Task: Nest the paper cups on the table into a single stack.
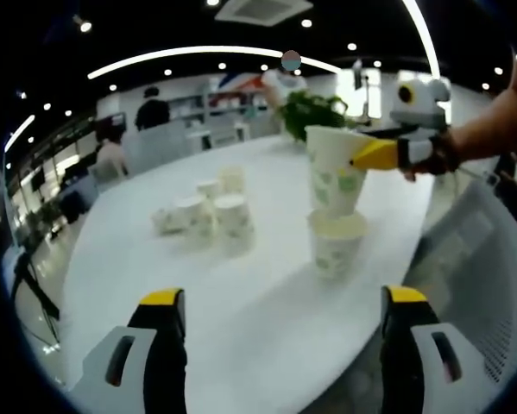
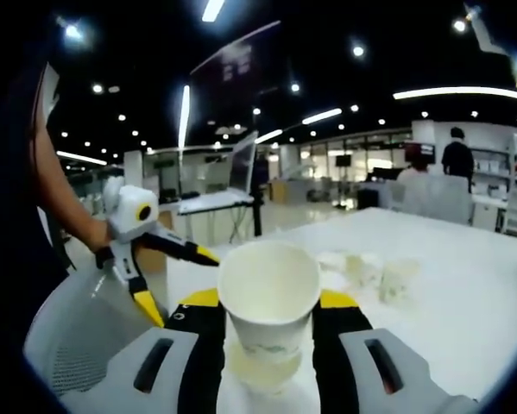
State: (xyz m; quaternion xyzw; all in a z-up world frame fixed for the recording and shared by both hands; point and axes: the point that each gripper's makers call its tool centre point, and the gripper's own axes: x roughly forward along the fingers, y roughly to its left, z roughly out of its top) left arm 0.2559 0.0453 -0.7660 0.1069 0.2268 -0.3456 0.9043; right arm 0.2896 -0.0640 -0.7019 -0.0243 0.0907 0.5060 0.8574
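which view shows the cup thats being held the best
The left gripper view: the held cup shows whole from the side, in the right gripper, above a cup standing on the table. The right gripper view looks into its open mouth, its sides partly hidden by that gripper.

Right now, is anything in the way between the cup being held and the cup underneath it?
No. The right hand-held gripper holds a paper cup just above the standing cup on the table, with nothing visible between them. The other cups sit off to one side.
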